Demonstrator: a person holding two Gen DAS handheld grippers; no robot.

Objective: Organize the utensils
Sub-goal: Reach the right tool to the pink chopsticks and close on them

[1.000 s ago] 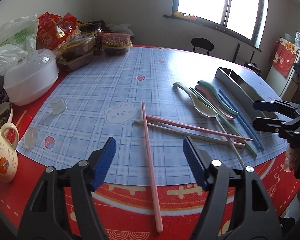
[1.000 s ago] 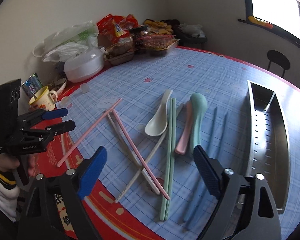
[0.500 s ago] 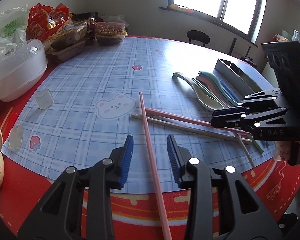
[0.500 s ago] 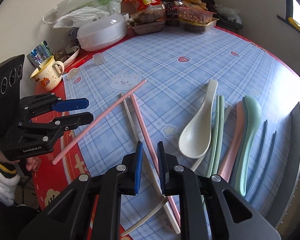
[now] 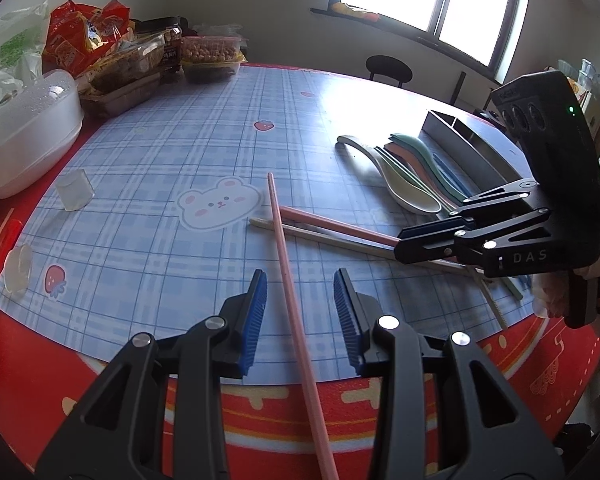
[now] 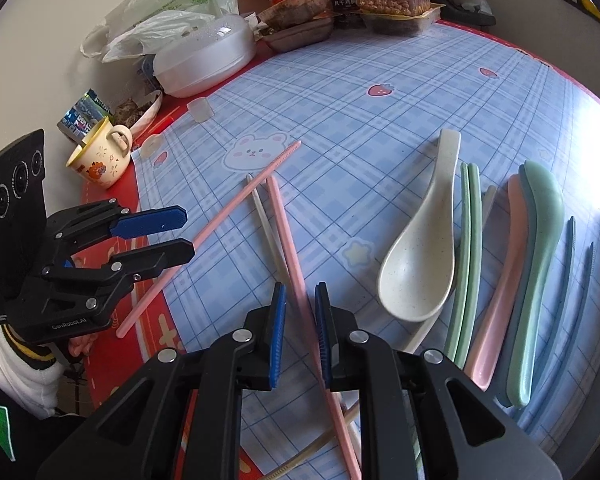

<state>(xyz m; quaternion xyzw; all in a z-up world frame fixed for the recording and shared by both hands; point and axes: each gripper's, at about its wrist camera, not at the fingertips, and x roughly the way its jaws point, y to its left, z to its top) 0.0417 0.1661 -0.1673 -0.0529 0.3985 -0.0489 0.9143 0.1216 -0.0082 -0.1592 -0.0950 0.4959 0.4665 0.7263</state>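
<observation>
Eight chopsticks lie on the blue plaid mat point(image 5: 180, 140) that covers the round table point(image 5: 540, 360), two of each colour. The first pink chopstick point(image 5: 284, 260) runs from the bear print out over the mat's near edge. The second pink chopstick point(image 6: 284, 232) crosses it near its far end, beside one cream chopstick point(image 6: 260, 216). The other cream chopstick point(image 6: 316, 446) is partly hidden at the near edge. Two green chopsticks point(image 6: 466, 240) lie side by side, and two blue chopsticks point(image 6: 568, 264) lie nearest the metal tray point(image 5: 460, 136).

There are at least three spoons: one white spoon point(image 6: 416, 272), one pink spoon point(image 6: 496, 300) and one teal spoon point(image 6: 540, 240). A slate-blue edge between the last two may be a fourth.

The left tool point(image 5: 300, 276) stands apart, with the first pink chopstick between its pads and a gap on each side. The right tool point(image 6: 300, 286) is nearly together around the second pink chopstick, with a sliver of mat showing beside the stick, so nothing is clamped.
</observation>
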